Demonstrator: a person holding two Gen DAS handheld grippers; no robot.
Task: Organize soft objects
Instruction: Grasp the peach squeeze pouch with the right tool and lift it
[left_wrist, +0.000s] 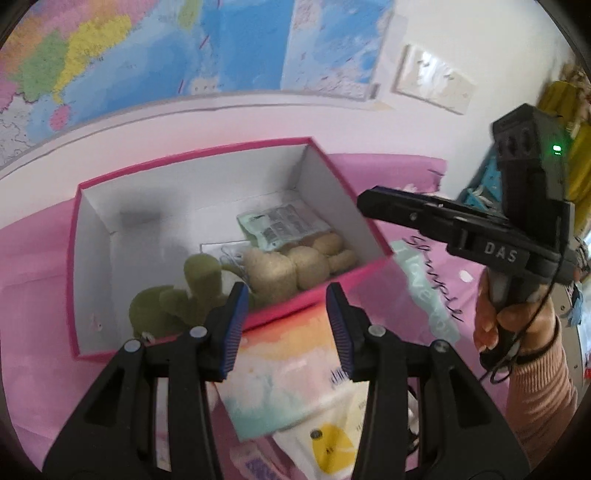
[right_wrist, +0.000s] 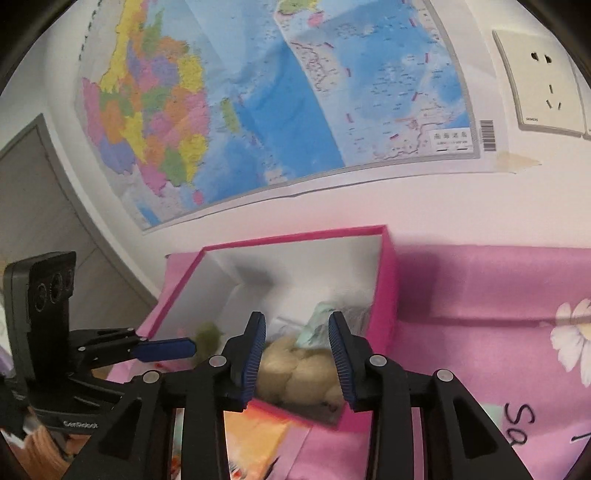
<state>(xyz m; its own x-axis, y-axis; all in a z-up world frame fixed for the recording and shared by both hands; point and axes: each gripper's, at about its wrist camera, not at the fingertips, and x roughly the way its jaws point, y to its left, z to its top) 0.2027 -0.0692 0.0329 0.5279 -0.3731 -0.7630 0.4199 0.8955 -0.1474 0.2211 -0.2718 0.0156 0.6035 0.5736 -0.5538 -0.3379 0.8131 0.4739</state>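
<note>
Both tongs (left_wrist: 286, 325) (right_wrist: 297, 354) part-open, empty; only left cam shows green plush (left_wrist: 177, 299) in box (left_wrist: 192, 155).

**Obscured and Cut-Off Items**

Green plush toy (left_wrist: 177, 299) partly hidden behind left gripper (left_wrist: 286, 325) finger. Beige plush toy (right_wrist: 295, 373) blurred, partly screened by the box (right_wrist: 384, 317) wall. Printed pouch (left_wrist: 314, 435) cut off at bottom edge; lettering illegible.

Open pink box (left_wrist: 236, 320), white inside, sits on the pink cloth against the wall. Inside it: green plush (left_wrist: 177, 299) in the near-left corner, beige plush (left_wrist: 295, 264) lying toward the right end, and a pale green printed packet (left_wrist: 280, 225) resting partly on the beige one. A pastel rainbow-print packet (left_wrist: 291, 373) lies outside, just beside the box's near wall.
</note>
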